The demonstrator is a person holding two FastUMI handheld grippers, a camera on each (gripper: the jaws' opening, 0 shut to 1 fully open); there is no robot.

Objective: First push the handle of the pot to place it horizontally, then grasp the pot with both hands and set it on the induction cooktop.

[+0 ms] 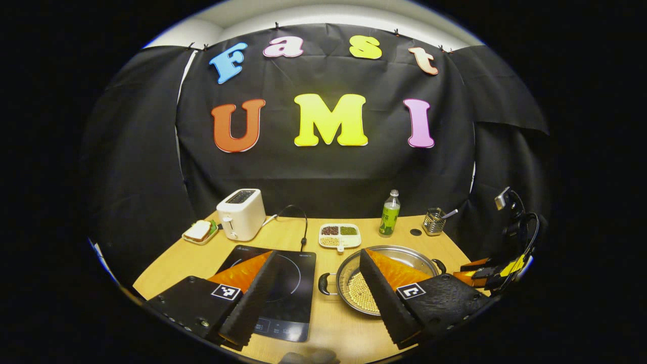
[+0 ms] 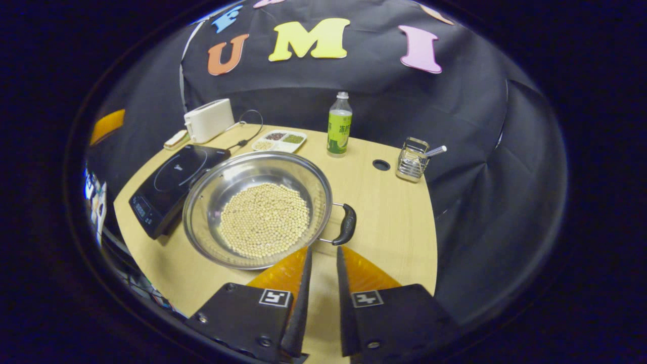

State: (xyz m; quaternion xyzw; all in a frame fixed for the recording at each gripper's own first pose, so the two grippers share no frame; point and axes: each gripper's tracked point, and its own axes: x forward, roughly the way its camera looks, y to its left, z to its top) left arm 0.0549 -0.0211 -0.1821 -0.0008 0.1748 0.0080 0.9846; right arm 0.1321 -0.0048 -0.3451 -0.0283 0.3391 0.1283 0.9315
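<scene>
- while the pot (image 2: 258, 210) sits on the tabletop (image 2: 389, 212) just right of the induction cooktop (image 2: 169, 184), its rim reaches over the cooktop's near edge, and pale beans (image 2: 265, 220) cover its floor.
- left gripper (image 1: 313, 296) hangs above the gap between cooktop and pot, fingers spread wide, holding nothing.
- right gripper (image 2: 322, 298) sits low near the pot's right handle (image 2: 348, 224); its fingers are nearly together with a narrow slit between, empty.
- judgement: the pot looks like thin, stiff steel, smooth and likely slippery at the rim; the loose beans add weight and would roll if it tilts, so keep it level.
- best holds seem to be the two dark side handles, the other one (image 1: 323, 284) facing the cooktop.
- writing: the green bottle (image 2: 339, 125) carries a label too small to read; cooktop markings are likewise illegible.
</scene>
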